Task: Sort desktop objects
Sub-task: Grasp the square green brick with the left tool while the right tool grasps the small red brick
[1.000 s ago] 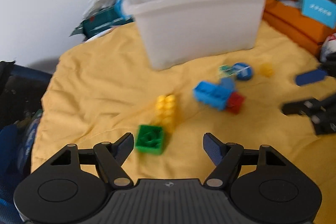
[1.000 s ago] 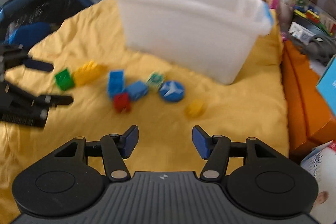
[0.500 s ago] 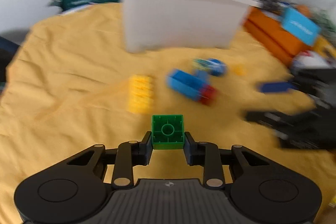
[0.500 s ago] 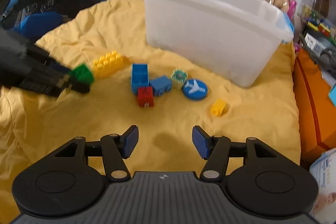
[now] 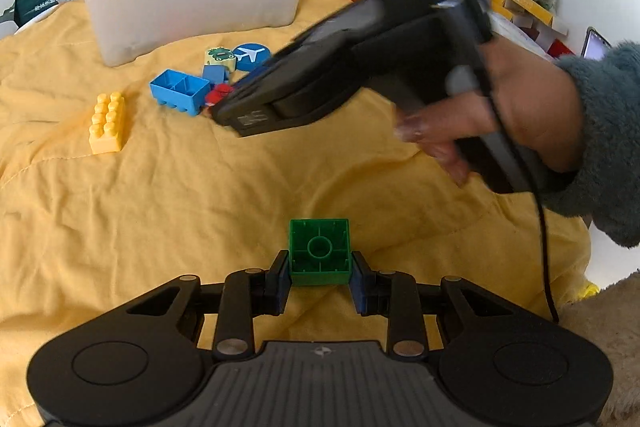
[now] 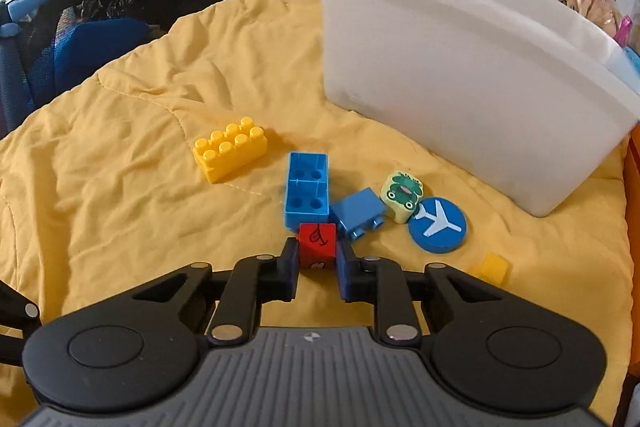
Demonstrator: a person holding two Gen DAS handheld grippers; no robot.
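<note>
Pick-up step: my left gripper (image 5: 319, 275) clamps green plastic brick (image 5: 319, 251); right gripper (image 6: 317, 267), just closed, pinches red cube (image 6: 317, 245), both in front of white plastic bin (image 6: 460, 67). Next: lift, carry over the bin's rim, drop.

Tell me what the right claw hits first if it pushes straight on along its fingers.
The right claw, shut on the red block, would most likely run that block into the large blue brick lying just beyond it, open side up. The small blue brick sits slightly right of that line. Depth is hard to judge.
</note>
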